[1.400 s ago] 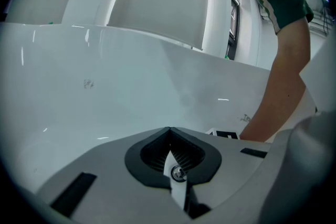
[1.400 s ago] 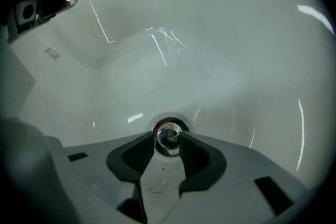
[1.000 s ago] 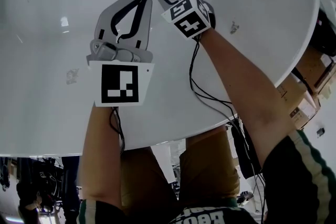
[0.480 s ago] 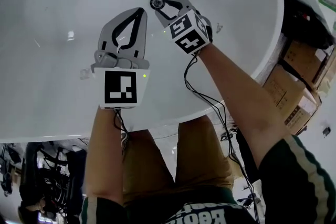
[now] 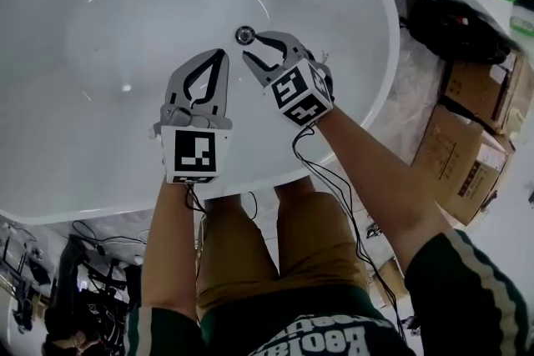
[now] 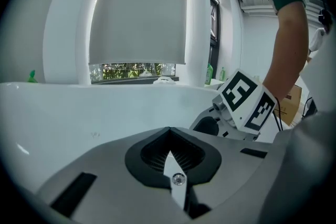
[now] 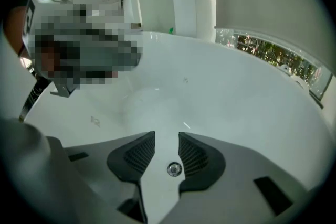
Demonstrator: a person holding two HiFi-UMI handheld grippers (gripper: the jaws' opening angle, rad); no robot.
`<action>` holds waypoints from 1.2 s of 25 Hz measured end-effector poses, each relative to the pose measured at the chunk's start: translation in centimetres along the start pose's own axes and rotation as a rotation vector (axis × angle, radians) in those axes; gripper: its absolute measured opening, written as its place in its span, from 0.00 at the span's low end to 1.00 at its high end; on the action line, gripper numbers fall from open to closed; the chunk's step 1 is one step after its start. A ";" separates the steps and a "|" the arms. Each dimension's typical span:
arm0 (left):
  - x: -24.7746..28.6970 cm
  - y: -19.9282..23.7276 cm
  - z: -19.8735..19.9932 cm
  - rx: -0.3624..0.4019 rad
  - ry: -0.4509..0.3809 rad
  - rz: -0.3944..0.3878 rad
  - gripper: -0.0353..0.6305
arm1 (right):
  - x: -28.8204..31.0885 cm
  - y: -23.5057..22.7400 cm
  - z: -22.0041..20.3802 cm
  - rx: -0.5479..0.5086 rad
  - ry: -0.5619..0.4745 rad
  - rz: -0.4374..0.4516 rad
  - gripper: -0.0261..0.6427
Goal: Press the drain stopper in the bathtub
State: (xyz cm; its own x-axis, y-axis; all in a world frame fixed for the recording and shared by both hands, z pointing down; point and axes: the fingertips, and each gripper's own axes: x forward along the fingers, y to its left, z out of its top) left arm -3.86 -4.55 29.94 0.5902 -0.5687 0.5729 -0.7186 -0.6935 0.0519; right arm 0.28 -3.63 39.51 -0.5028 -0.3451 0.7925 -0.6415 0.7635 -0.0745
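White bathtub (image 5: 100,137); right tongs (image 7: 167,138) apart, own view frames drain stopper (image 7: 174,169) in gap; left tongs (image 6: 169,131) together.

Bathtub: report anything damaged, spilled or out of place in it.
Nothing stands out. The bathtub looks whole, with no water or spill showing, and the drain stopper sits in place in its floor. Only a few small faint marks show on the wall; what they are is unclear.

Brown cardboard boxes (image 5: 471,142) are stacked on the right, with a black bag-like heap (image 5: 442,29) just beyond them. Dark cables and stands (image 5: 75,279) clutter the near left. Far off, a pale grey roller blind (image 6: 137,8) covers most of a window, and a green bottle (image 6: 209,74) stands to its right.
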 end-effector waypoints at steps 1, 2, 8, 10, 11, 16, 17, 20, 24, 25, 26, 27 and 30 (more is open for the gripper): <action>-0.4 -0.3 0.3 0.000 -0.001 -0.003 0.06 | -0.9 0.3 0.6 -0.009 -0.016 0.002 0.27; -0.8 -0.6 0.6 0.002 0.000 -0.006 0.06 | -1.8 0.7 1.0 -0.023 -0.027 0.006 0.27; -3.0 -3.5 3.1 0.026 -0.003 -0.025 0.06 | -7.4 2.3 2.7 -0.067 -0.091 0.011 0.26; -4.2 -4.5 4.1 0.017 0.002 -0.029 0.06 | -9.4 2.8 3.1 -0.045 -0.108 0.006 0.26; -4.9 -4.7 4.9 0.004 -0.001 -0.022 0.06 | -10.6 2.8 3.5 -0.034 -0.118 0.005 0.26; -8.6 -5.4 10.1 -0.013 -0.054 0.028 0.06 | -16.8 3.6 7.4 -0.017 -0.206 0.012 0.24; -9.3 -5.7 11.2 -0.008 -0.067 0.035 0.06 | -18.1 3.8 8.0 -0.025 -0.222 0.009 0.24; -11.2 -6.8 14.4 0.016 -0.102 0.039 0.06 | -21.8 4.2 9.6 -0.055 -0.275 0.001 0.23; -14.0 -7.3 17.9 0.054 -0.134 0.041 0.06 | -25.7 5.0 12.3 -0.078 -0.348 0.015 0.23; -14.7 -7.4 18.6 0.056 -0.140 0.043 0.06 | -26.5 5.2 12.9 -0.083 -0.357 0.013 0.23; -15.4 -7.5 19.2 0.058 -0.145 0.044 0.06 | -27.2 5.4 13.3 -0.093 -0.362 0.007 0.23; -16.0 -7.5 19.7 0.060 -0.149 0.044 0.06 | -27.8 5.5 13.7 -0.108 -0.365 0.001 0.23; -17.7 -7.6 21.2 0.076 -0.156 0.045 0.06 | -29.6 5.8 14.9 -0.153 -0.378 0.009 0.23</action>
State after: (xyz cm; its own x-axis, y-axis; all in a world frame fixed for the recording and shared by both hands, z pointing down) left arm -1.03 1.47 2.09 0.6124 -0.6572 0.4394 -0.7191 -0.6940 -0.0359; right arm 2.81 2.92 6.58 -0.7036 -0.4925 0.5121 -0.5570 0.8299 0.0328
